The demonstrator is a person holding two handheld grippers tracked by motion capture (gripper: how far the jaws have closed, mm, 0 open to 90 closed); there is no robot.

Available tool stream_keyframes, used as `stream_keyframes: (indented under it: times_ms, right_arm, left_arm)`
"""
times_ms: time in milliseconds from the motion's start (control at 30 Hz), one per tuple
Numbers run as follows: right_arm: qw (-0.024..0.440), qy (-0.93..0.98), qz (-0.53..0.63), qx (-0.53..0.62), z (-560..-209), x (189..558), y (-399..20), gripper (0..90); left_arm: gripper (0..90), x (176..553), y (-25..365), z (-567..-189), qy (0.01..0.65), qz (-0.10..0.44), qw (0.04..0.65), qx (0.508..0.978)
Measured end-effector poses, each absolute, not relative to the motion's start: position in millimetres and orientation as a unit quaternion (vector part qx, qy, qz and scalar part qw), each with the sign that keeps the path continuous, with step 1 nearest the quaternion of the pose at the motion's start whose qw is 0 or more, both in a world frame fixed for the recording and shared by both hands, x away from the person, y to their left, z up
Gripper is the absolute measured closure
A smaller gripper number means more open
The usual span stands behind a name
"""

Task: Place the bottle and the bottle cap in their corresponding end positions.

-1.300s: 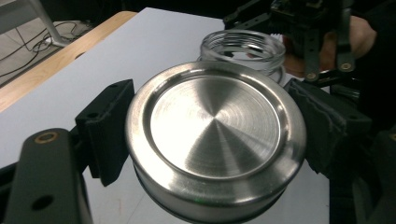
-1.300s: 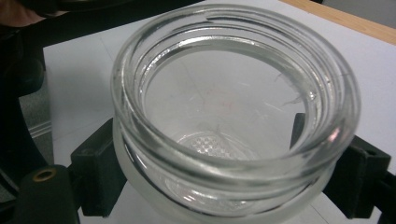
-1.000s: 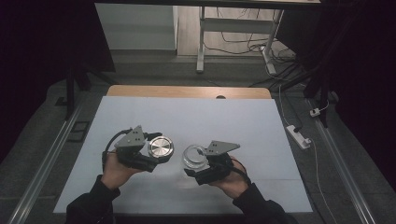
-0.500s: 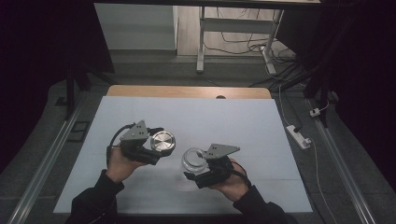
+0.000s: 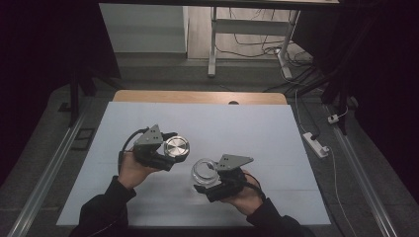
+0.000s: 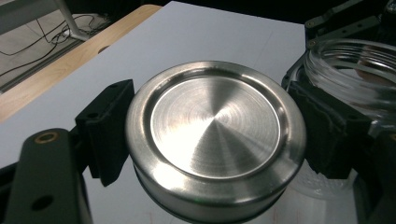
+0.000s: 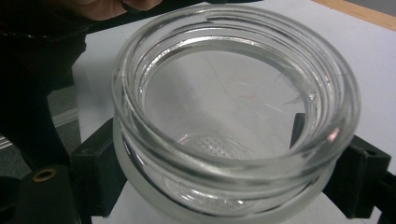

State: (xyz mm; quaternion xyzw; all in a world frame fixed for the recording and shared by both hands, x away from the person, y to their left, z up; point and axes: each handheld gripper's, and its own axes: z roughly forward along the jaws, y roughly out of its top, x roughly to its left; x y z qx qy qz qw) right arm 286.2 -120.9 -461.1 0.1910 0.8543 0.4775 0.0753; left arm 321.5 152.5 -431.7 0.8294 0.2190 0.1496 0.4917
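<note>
A round brushed-steel lid (image 6: 215,135) sits clamped between the black pads of my left gripper (image 5: 173,148), face up; from above the lid (image 5: 176,146) hovers left of centre over the white table (image 5: 257,128). My right gripper (image 5: 205,178) is shut on a clear, empty glass jar (image 7: 233,112) with a threaded mouth, its pads pressing the jar's body on both sides. In the high view the jar (image 5: 203,170) stands just right of and nearer than the lid, a small gap apart. The jar's rim (image 6: 359,74) also appears at the right of the left gripper view.
The white sheet covers a table with a wooden strip (image 5: 197,97) along its far edge. A white power strip (image 5: 315,144) lies on the floor to the right. A desk frame and cables (image 5: 257,39) stand beyond the table.
My left hand has carried the lid a little to the right and away, closer to the jar. The right hand and jar have stayed put.
</note>
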Motion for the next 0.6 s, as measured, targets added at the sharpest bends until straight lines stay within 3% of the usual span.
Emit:
stream_keyframes:
  times_ms: [600]
  right_arm:
    - [0.064,0.858,0.477,0.179,-466,278,-117,14.4]
  left_arm:
    - [20.0,349,125,-443,0.208,0.143,0.489,0.835]
